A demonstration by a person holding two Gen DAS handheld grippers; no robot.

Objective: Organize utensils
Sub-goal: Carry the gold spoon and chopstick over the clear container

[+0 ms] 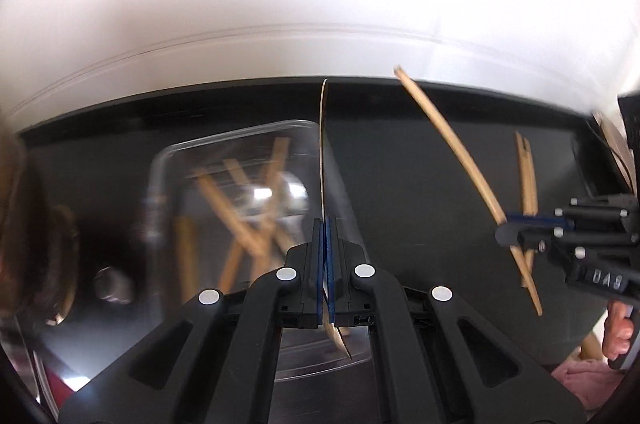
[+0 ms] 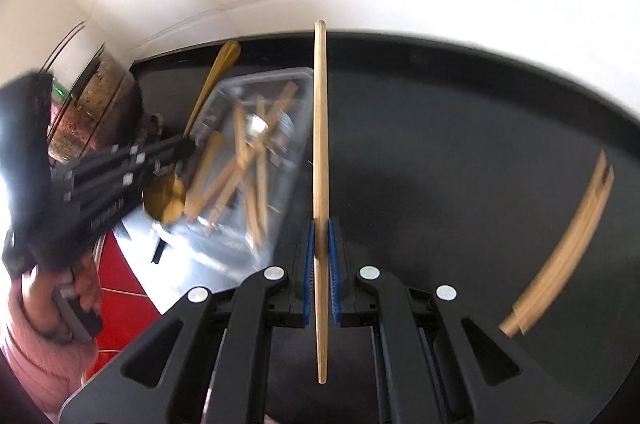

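Observation:
My left gripper [image 1: 325,224] is shut on a gold spoon [image 1: 322,152], seen edge on here. The right wrist view shows that left gripper [image 2: 188,144] with the spoon's bowl [image 2: 170,196] hanging below it and the handle pointing up. My right gripper [image 2: 320,224] is shut on a long wooden chopstick [image 2: 320,144]. The left wrist view has this right gripper [image 1: 504,228] at the right, its stick [image 1: 452,140] slanting up to the left. A clear plastic container [image 1: 168,160] [image 2: 304,76] holds several wooden utensils. Both grippers hang above the black table [image 2: 440,144], the left one by the container.
A pair of wooden chopsticks [image 1: 528,176] [image 2: 568,240] lies loose on the table at the right. A glass jar [image 2: 92,104] with brown contents stands far left by the white wall. A red surface [image 2: 120,272] shows below the table's left edge. Pink-sleeved hands [image 2: 40,336] hold the grippers.

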